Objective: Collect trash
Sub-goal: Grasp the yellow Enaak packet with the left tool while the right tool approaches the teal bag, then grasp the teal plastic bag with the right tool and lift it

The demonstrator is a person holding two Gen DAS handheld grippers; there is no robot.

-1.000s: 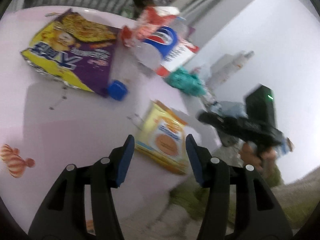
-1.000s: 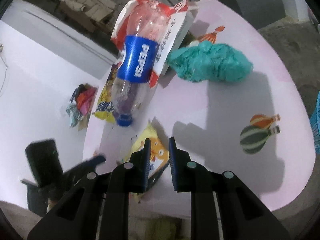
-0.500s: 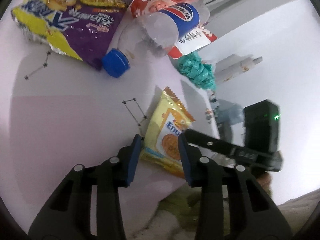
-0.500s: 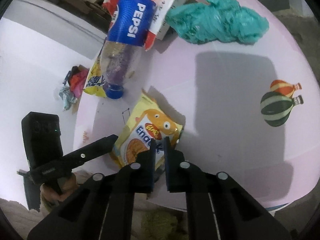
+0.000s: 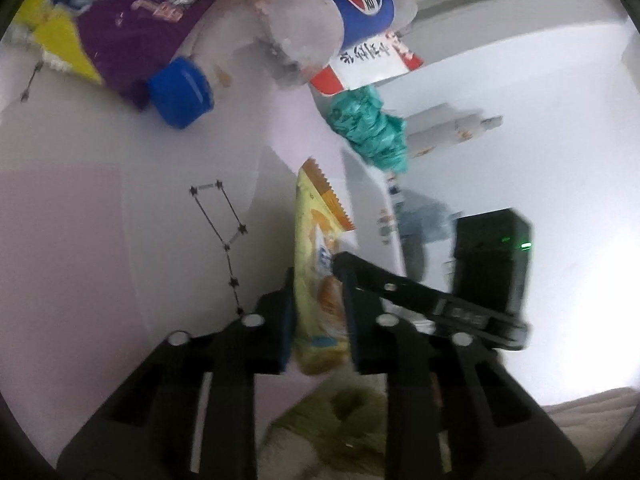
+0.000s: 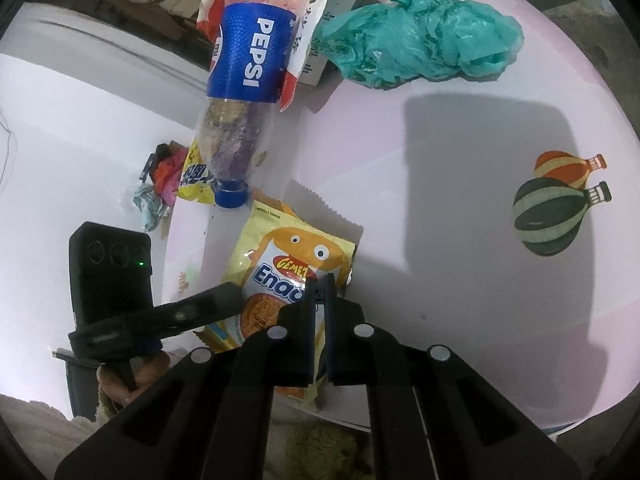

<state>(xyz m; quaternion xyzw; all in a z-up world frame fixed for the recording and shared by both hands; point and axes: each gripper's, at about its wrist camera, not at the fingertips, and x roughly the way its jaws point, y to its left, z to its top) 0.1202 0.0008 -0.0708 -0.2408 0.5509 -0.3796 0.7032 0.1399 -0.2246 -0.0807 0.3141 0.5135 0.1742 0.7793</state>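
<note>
A yellow Enaak snack packet (image 6: 280, 280) lies at the near edge of the pink round table (image 6: 460, 280). In the left wrist view the packet (image 5: 316, 280) stands on edge between the fingers of my left gripper (image 5: 318, 300), which is shut on it. My right gripper (image 6: 319, 292) is nearly shut, with its tips pinching the packet's right edge. The right gripper's finger (image 5: 380, 280) shows in the left wrist view against the packet. An empty Pepsi bottle (image 6: 244, 80) with a blue cap lies beyond the packet.
A crumpled teal plastic bag (image 6: 420, 44) lies at the far side. A red-and-white wrapper (image 5: 360, 60) sits under the bottle. A yellow-purple chip bag (image 5: 120, 28) lies far left. Balloon prints (image 6: 556, 208) mark the table. More litter (image 6: 160, 184) lies on the floor.
My left gripper moved forward and closed on the snack packet, tipping it on edge. My right gripper moved in and closed its tips on the packet's other edge.
</note>
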